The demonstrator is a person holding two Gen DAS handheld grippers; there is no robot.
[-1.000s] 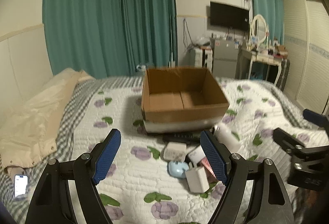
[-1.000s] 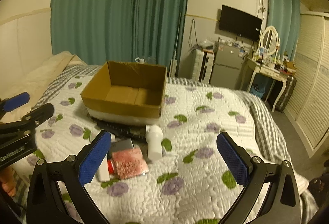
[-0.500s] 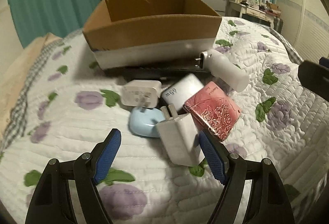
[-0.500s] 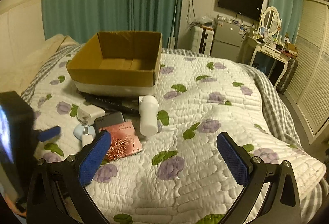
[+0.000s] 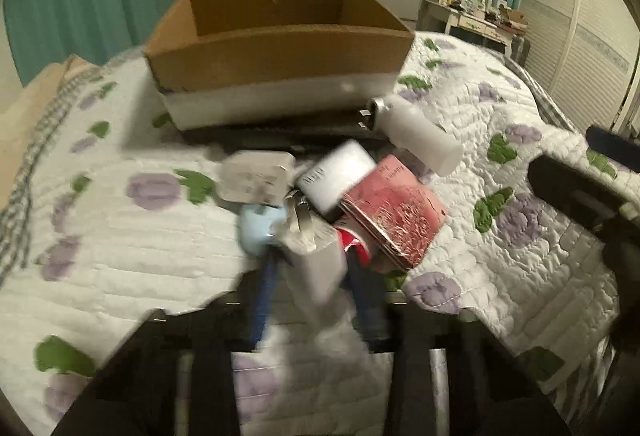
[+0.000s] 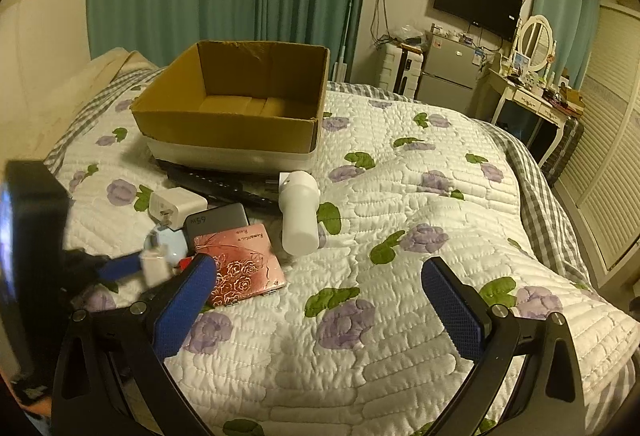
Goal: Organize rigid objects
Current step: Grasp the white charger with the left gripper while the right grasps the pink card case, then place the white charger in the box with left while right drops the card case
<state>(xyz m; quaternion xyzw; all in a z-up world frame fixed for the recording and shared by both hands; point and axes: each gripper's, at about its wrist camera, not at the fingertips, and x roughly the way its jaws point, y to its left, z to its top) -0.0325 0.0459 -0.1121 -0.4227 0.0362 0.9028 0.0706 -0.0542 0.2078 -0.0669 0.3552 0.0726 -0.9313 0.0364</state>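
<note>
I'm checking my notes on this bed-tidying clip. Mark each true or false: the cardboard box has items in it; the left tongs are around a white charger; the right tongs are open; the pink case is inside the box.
1. The cardboard box has items in it: false, its visible floor is bare.
2. The left tongs are around a white charger: true.
3. The right tongs are open: true.
4. The pink case is inside the box: false, it lies on the quilt.

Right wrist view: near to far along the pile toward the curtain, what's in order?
Pink rose-embossed case → dark 65W power bank → black remote → cardboard box. The other chargers overlap too much to place.
</note>
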